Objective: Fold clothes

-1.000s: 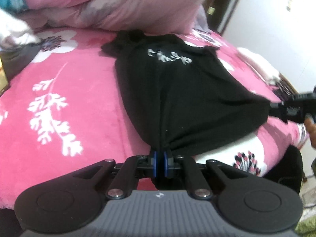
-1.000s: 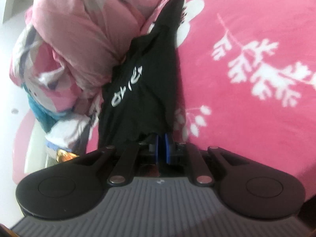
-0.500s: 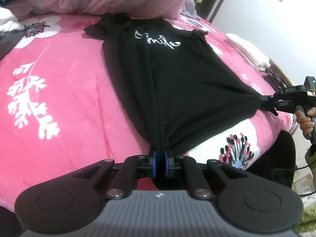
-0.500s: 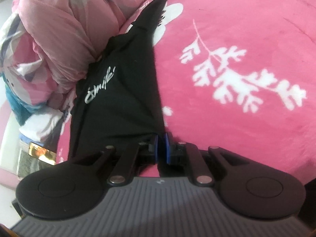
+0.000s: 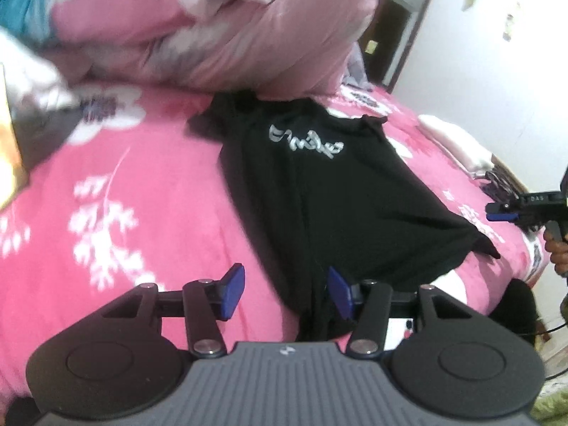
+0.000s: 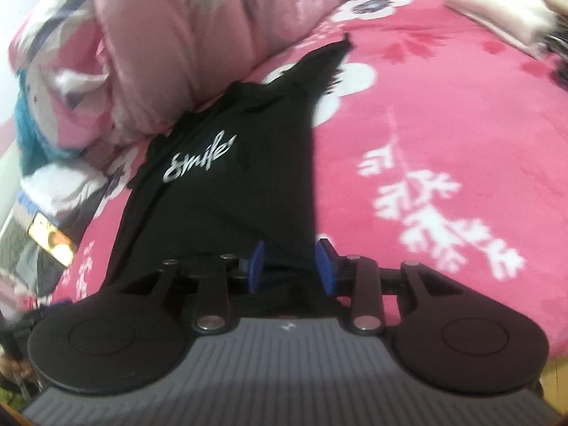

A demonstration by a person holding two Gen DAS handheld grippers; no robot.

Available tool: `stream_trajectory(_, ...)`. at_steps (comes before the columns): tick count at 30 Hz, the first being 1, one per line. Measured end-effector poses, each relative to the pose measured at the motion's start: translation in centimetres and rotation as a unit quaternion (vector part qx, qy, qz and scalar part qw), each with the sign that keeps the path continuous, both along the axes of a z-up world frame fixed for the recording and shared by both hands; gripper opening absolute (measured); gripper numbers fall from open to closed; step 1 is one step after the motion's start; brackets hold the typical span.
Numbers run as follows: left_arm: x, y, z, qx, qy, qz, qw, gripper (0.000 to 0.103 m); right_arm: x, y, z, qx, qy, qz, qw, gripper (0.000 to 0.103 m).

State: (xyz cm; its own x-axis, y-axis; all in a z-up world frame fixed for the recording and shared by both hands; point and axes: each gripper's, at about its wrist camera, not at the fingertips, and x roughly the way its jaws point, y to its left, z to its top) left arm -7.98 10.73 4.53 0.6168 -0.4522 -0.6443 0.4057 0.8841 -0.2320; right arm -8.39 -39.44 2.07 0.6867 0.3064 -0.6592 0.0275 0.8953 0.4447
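Lying flat on the bed, the black T-shirt has its collar end pressed against a heap of puffy pink bedding, which crowds that end of the garment. A cream folded cloth rests near the far edge, and a yellowish box stands beside the bedding, well apart from the shirt. The bed's cover is plush, bright pink with white sprigs and flowers; the shirt is soft, matte knit with silvery "Smile" script.

Half a second ago both tongs were pinched tight on the hem corners, drawing the fabric taut. Now the left tongs have just been opening, the blue pads well apart, the hem slack beside the right-hand pad. The right tongs have just been opening too, parted less widely, with hem fabric loose between the pads; the cloth has relaxed onto the bed.
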Motion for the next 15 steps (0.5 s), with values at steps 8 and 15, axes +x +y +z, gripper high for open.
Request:
stream_trajectory(8, 0.2, -8.4, 0.0, 0.073, -0.043, -0.145, 0.9858, 0.054, -1.7, 4.7, 0.0, -0.071, -0.036, 0.084, 0.993, 0.035)
stream_trajectory(15, -0.2, -14.6, -3.5, 0.147, -0.036, -0.235, 0.9600, 0.053, -1.4, 1.9, -1.2, -0.049, -0.028, 0.034, 0.998, 0.040)
